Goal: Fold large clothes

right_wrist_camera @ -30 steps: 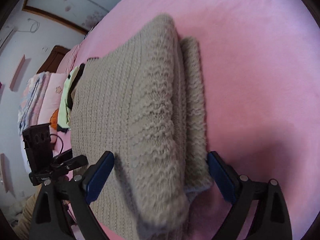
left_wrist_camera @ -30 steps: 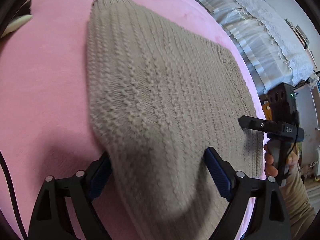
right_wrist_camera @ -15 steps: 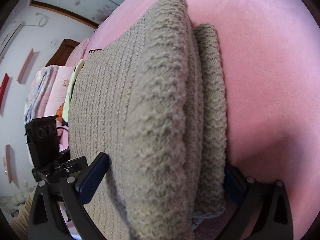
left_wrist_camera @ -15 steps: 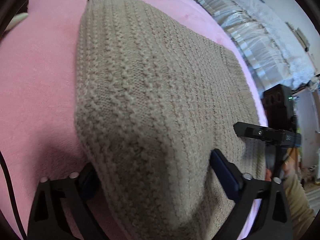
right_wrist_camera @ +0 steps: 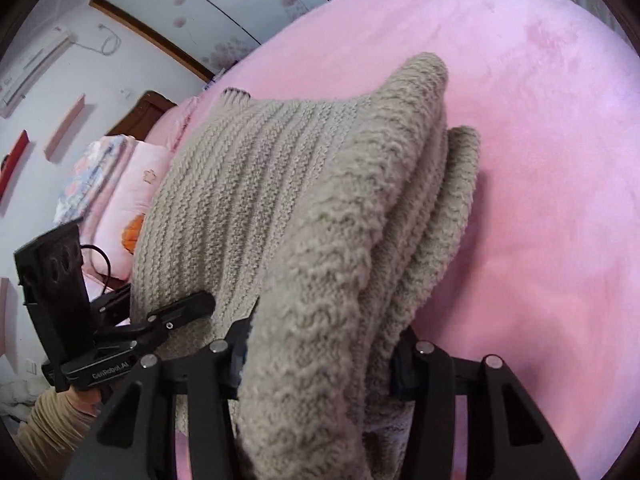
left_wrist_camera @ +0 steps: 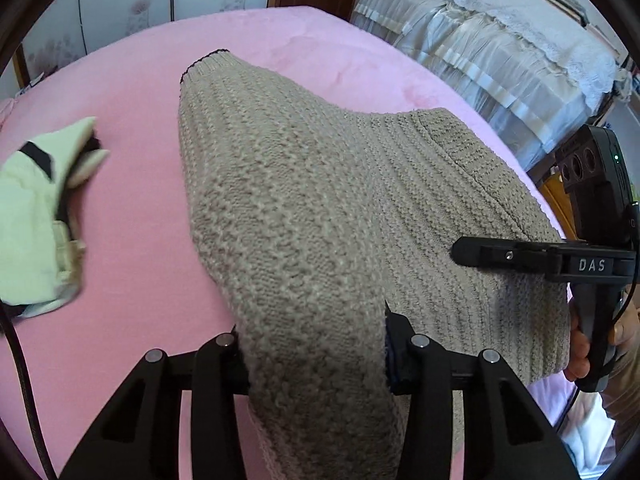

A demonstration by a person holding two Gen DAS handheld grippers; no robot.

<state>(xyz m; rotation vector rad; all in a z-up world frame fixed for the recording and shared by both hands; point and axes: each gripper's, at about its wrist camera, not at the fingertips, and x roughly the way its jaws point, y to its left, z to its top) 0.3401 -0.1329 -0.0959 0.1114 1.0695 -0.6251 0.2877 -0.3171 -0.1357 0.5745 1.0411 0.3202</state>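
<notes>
Left wrist view: my left gripper (left_wrist_camera: 314, 354) closing, pads pressing folded beige sweater (left_wrist_camera: 304, 200), near end lifted off pink bed (left_wrist_camera: 132, 92). Pale green garment (left_wrist_camera: 36, 216) at bed's left edge. Ruffled white bedding (left_wrist_camera: 500, 36) beyond right edge (wooden door behind).

Right wrist view: my right gripper (right_wrist_camera: 320, 364) closing, clamping sweater's (right_wrist_camera: 280, 200) thick layered fold. Patterned pillows (right_wrist_camera: 116, 184) at bed's (right_wrist_camera: 540, 140) far-left corner; floral wall panels (right_wrist_camera: 224, 4) behind.
</notes>
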